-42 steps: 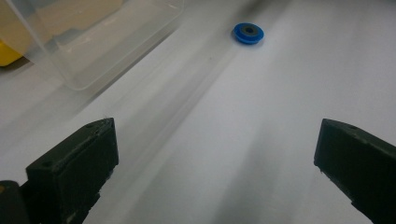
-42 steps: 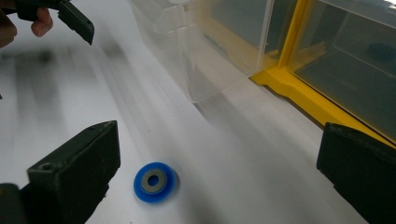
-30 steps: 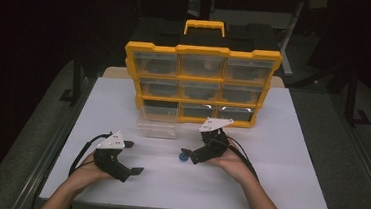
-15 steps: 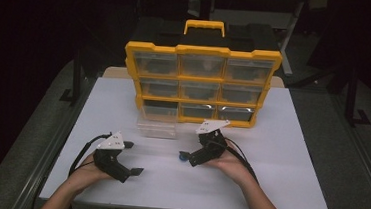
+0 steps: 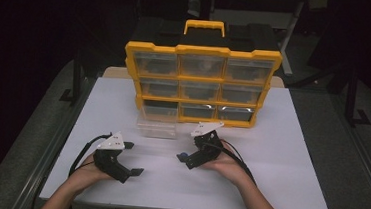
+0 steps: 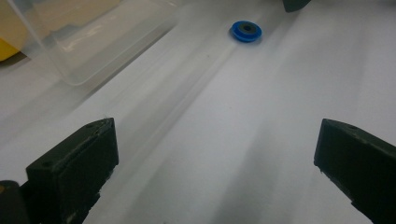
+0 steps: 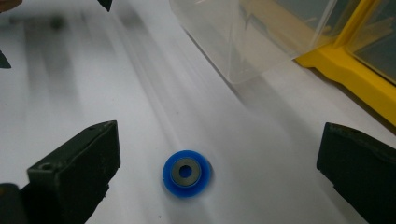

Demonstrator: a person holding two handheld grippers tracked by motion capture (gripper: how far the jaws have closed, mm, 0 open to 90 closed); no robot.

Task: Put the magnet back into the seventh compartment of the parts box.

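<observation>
Right now the right gripper [image 5: 187, 161] sits low over the white table [image 5: 289, 158], near the middle of its front half, its jaws spread wide and holding nothing. Between them, seen along the right gripper view, a small blue wheel [image 7: 186, 173] with a grey hub lies flat on the table surface, clear of both jaws; from the high view it shows as a blue speck [image 5: 183, 156] just at the gripper's tip. The left gripper [image 5: 132, 158] rests nearer the front left corner, jaws likewise wide apart and empty, pointing across toward the wheel [image 6: 245, 31], which lies well ahead of it. Beyond both tools, a clear plastic drawer [image 5: 157, 129] stands on the table just in front of a yellow organizer [image 5: 204, 50], below its bottom-left slot. The organizer stands upright toward the far edge, three rows of three clear drawers, a yellow handle on top.
</observation>
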